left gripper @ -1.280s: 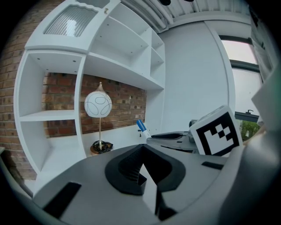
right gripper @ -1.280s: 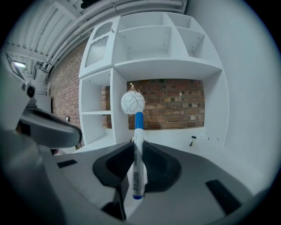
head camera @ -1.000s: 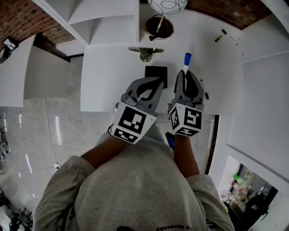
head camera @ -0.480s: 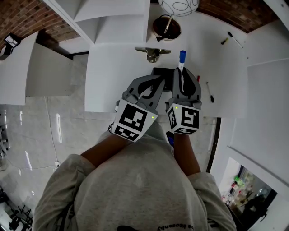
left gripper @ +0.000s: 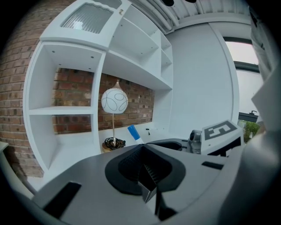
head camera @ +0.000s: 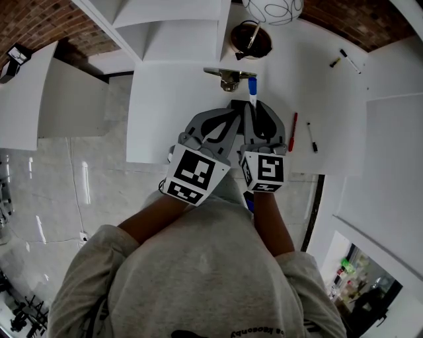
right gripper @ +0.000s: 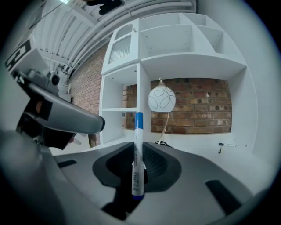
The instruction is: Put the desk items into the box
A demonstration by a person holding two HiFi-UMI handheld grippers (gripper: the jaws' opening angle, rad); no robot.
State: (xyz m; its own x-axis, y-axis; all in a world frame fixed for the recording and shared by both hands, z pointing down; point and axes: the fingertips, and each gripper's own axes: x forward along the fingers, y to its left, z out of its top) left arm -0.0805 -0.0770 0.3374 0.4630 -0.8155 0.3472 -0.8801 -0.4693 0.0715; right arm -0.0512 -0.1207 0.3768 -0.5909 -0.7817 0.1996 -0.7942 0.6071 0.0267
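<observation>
As the head view looks steeply down, the room opens up: a pale glossy tiled floor [head camera: 66,198] on the left, a red brick wall [head camera: 36,26] at the far side and white shelving [head camera: 165,26] against it. In front of that runs the white desk [head camera: 165,125], with both grippers out over it, side by side.

At the back of the desk there's a lamp with a white globe shade [head camera: 272,8], its dark round base [head camera: 250,41] wrapped in cord.

Now the left gripper [head camera: 232,117]: jaws brought together, nothing in them. The right gripper [head camera: 259,105] is clamped on a blue-capped marker [head camera: 252,87], cap pointing away from the person toward a brass-coloured metal thing [head camera: 229,78] just beyond it.

Under both sets of tips sits a black square item [head camera: 232,104], mostly covered, so what it is can't be told.

Right of the grippers, a red pen [head camera: 292,132] and a black-tipped pen [head camera: 312,137] lie near each other on the desk. Another marker [head camera: 348,61] lies well off at the far right.

The right gripper view adds the marker's printed barrel between the pads, which the head view hides. The left gripper view catches only the blue cap past its closed jaws.
</observation>
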